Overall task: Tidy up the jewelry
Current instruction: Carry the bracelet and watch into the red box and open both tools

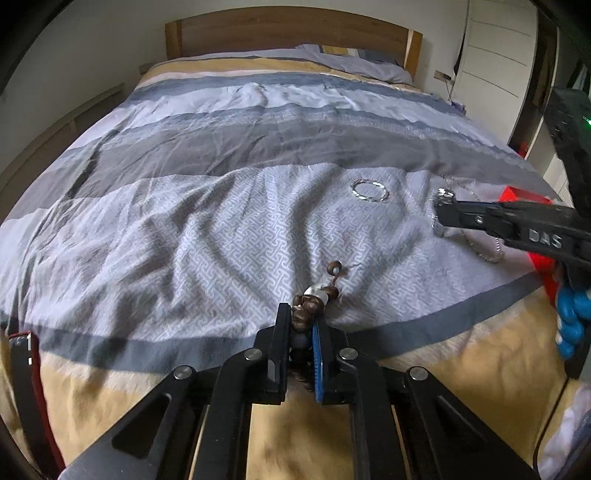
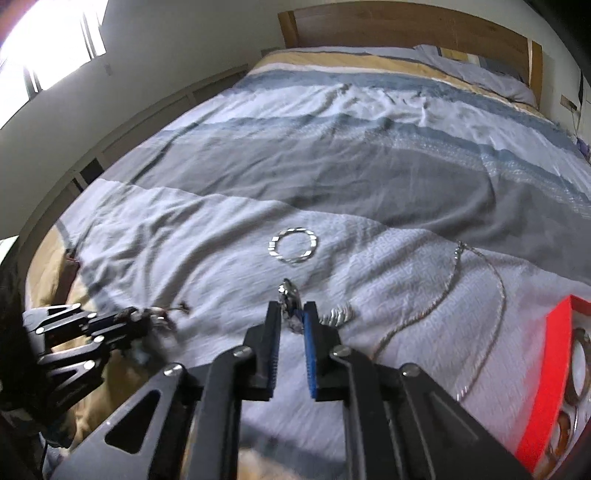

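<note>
My left gripper is shut on a brown wooden bead bracelet with a silver bead, just above the bedspread near the foot edge; it also shows in the right wrist view. My right gripper is shut on a silver metal link bracelet, whose loose end lies on the cover; it shows in the left wrist view too. A silver ring bracelet lies flat ahead. A thin silver chain necklace lies to the right. A red jewelry box sits at far right.
The grey, blue and yellow striped bedspread covers the whole bed, with a wooden headboard and pillow at the far end. A white wardrobe stands right of the bed. A bright window is on the left wall.
</note>
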